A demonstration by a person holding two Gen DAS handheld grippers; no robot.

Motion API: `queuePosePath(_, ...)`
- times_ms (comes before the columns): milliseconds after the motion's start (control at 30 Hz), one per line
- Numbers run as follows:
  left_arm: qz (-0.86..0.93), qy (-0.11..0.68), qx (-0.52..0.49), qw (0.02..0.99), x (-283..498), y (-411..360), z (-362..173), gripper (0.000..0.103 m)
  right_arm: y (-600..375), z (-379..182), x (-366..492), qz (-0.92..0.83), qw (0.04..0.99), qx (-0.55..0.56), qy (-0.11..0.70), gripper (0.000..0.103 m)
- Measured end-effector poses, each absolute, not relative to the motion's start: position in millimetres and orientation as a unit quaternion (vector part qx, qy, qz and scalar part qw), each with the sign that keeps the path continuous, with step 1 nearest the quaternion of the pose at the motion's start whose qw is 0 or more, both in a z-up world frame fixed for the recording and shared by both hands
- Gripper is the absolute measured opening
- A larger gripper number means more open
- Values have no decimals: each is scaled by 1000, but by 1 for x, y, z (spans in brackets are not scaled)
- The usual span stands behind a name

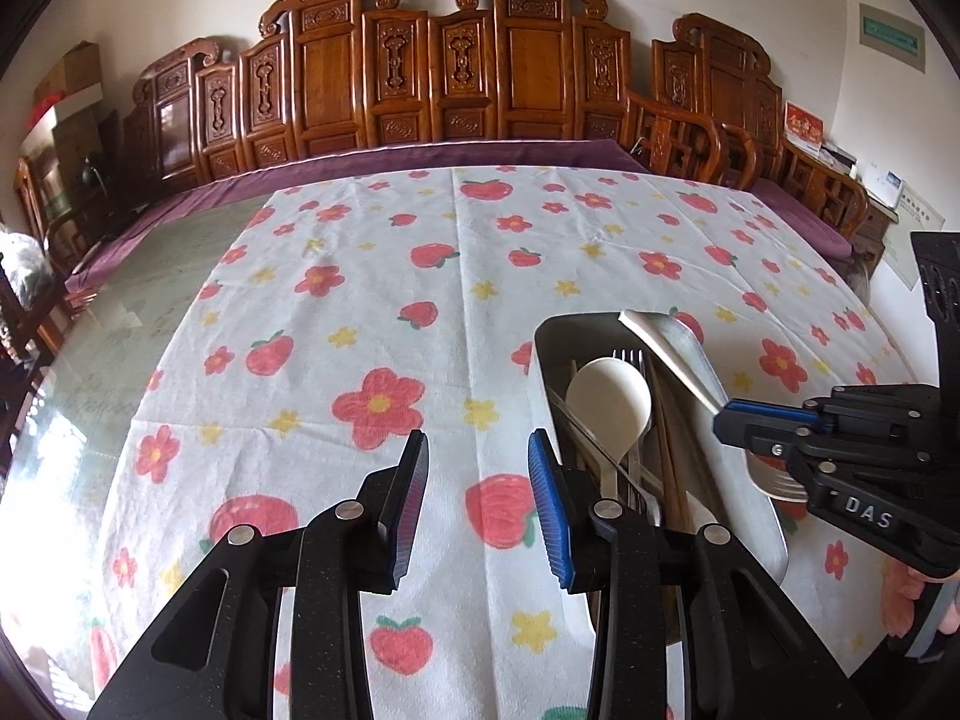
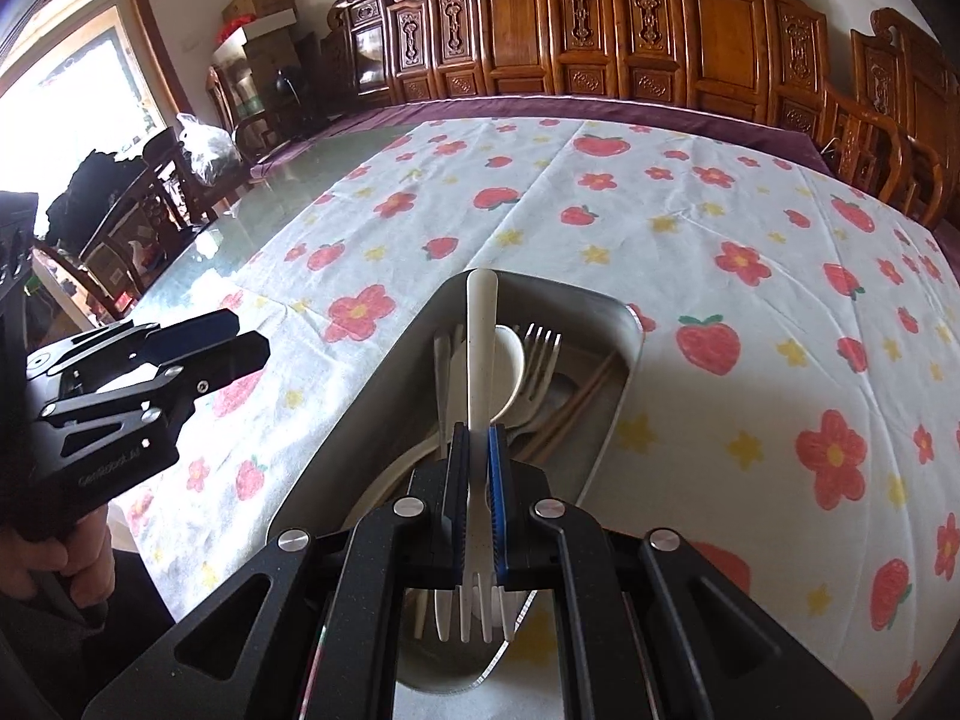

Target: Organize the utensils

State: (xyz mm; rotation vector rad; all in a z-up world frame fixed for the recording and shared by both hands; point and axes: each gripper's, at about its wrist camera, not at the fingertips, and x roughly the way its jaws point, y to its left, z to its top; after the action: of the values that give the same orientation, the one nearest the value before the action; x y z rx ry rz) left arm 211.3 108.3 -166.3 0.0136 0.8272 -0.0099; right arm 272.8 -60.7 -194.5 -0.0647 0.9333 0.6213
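**Holding the white fork over the steel tray**

Looking first through the left wrist camera, the left gripper [image 1: 478,504] hung with its fingers spread wide and nothing between them, above the white tablecloth printed with red flowers and strawberries [image 1: 360,300]. Just to its right lay the rectangular stainless-steel tray [image 1: 762,516], holding a cream plastic spoon [image 1: 609,402], a metal fork [image 1: 630,360] and brown chopsticks [image 1: 666,438] in a loose heap. The right gripper [image 1: 729,414] came in from the right, pinching a cream plastic fork [image 1: 672,348] whose handle slanted up over the tray's far end.

In the right wrist camera, the right gripper [image 2: 477,498] was closed tight on the cream fork [image 2: 480,360] near its neck, tines toward the camera, handle pointing away above the tray [image 2: 624,324].

The step looked to be sorting this fork out of the pile. Done well, it wanted a level carry, since the grip sat far from the handle's end and the fork might pivot; lowering it flat beside like pieces, clear of the chopsticks, before easing the fingers apart seemed wisest.
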Motion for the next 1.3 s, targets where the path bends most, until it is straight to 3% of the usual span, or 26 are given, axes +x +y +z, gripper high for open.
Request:
queuePosePath(267, -1, 406, 0, 914, 208, 113, -169, 33, -47, -209, 279, 299, 837, -12, 458, 9)
queuePosePath(700, -2, 400, -4, 917, 196, 104, -161, 34, -68, -188, 258, 296, 854, -38, 426, 9)
queuePosePath(900, -7, 395, 0, 919, 179, 87, -150, 47, -102, -165, 234, 273, 873, -33, 403, 9)
queuePosePath(967, -9, 393, -4, 920, 172, 82, -146, 58, -115, -156, 225, 260, 881, -36, 393, 10)
queuePosePath(1067, -13, 397, -10, 918, 164, 75, -142, 61, -132, -143, 212, 243, 893, -36, 378, 37)
queuePosePath(1100, -15, 399, -7, 917, 162, 71, -140, 67, -137, -140, 207, 238, 896, -35, 374, 54)
queuePosePath(1133, -14, 394, 3, 919, 158, 65, -137, 87, -142, -135, 203, 232, 900, -35, 368, 68)
queuePosePath(1167, -8, 381, 13, 924, 152, 60, -132, 94, -150, -130, 196, 223, 905, -33, 360, 72)
queuePosePath(1300, -13, 376, 17, 926, 137, 45, -119, 95, -174, -116, 179, 203, 917, -24, 344, 90)
